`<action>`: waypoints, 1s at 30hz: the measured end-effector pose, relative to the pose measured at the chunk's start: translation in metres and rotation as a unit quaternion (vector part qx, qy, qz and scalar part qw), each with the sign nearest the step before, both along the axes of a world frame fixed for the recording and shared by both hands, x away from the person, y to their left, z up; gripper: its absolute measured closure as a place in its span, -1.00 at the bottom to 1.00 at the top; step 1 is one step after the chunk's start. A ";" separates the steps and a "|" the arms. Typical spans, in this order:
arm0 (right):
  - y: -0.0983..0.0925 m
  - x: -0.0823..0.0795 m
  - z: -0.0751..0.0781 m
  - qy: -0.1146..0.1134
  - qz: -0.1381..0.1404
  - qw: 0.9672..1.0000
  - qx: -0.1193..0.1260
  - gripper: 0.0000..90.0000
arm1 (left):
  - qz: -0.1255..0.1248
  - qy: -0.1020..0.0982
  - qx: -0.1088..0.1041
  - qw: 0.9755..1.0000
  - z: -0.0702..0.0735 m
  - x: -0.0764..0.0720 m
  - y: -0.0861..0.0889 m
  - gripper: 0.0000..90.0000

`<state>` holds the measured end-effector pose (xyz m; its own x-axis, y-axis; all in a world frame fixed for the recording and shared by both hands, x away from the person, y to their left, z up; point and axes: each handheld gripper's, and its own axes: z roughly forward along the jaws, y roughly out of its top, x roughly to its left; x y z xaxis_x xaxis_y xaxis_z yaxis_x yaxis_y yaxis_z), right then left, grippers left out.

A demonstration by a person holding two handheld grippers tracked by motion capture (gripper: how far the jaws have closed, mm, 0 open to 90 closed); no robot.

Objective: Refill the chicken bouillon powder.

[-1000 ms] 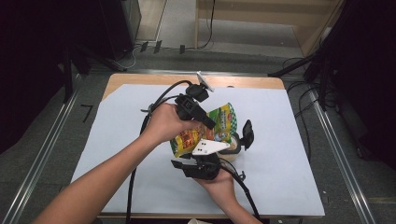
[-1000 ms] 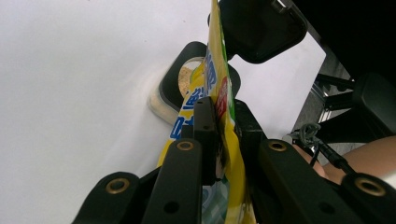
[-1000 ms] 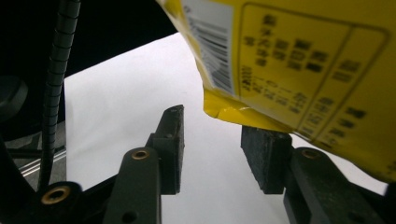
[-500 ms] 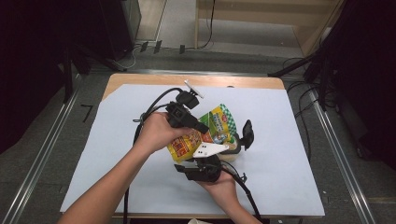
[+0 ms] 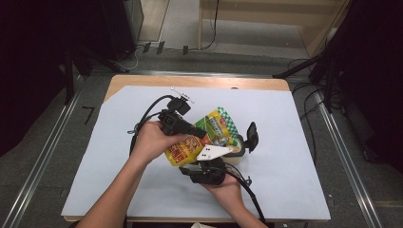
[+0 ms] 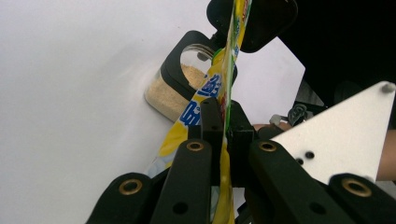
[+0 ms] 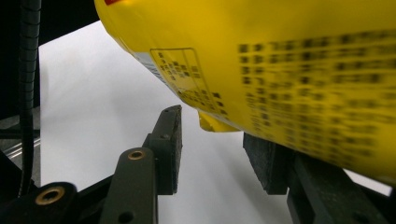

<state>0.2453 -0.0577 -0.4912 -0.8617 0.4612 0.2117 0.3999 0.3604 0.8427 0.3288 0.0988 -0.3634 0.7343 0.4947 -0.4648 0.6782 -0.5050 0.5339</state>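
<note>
Looking down from the high view, we see the left hand-held gripper (image 5: pixel 197 132) at the centre of the frame, pinching a yellow and green snack pouch (image 5: pixel 202 137) that hangs tilted above the white surface (image 5: pixel 294 190). Just right of the pouch stands a jar (image 5: pixel 236 146) with a black flip lid (image 5: pixel 251 137) raised. Below the pouch our right hand (image 5: pixel 227 183) holds the right hand-held gripper (image 5: pixel 209 166), with its grey three-cornered plate against the pouch's lower edge.

Turning to the left gripper view, we find the jaws pressed together on the pouch (image 6: pixel 222 100), which runs edge-on up the middle of the frame. They have just been closing on it. Behind the pouch, in the upper centre, sits the jar (image 6: pixel 175 91) with pale granules inside.

From the right gripper view, the pads (image 7: pixel 168 149) stand apart with white surface between them, and the pouch's yellow printed back (image 7: pixel 280 60) fills the upper right, passing over the right-hand jaw. Whether it touches that jaw we cannot tell.
</note>
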 end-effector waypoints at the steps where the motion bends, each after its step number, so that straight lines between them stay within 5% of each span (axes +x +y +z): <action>1: 0.000 0.000 0.000 0.000 0.000 1.000 -0.001 0.30 | 0.001 -0.003 -0.003 1.000 0.000 -0.002 0.001 1.00; 6: -0.001 0.000 -0.002 -0.002 0.000 1.000 -0.004 0.29 | 0.003 -0.011 0.003 1.000 -0.003 -0.004 0.005 1.00; 18: -0.003 0.001 -0.004 -0.007 -0.005 1.000 -0.011 0.24 | 0.008 -0.004 -0.039 0.999 -0.010 0.001 0.021 1.00; 30: -0.011 0.004 0.000 -0.009 -0.019 1.000 0.000 0.20 | 0.022 -0.018 -0.057 0.998 -0.009 0.005 0.036 1.00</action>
<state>0.2498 -0.0690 -0.4916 -0.8467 0.4943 0.1967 0.3987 0.3447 0.8499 0.3340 0.1348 -0.3721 0.7306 0.4721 -0.4934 0.6775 -0.4106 0.6103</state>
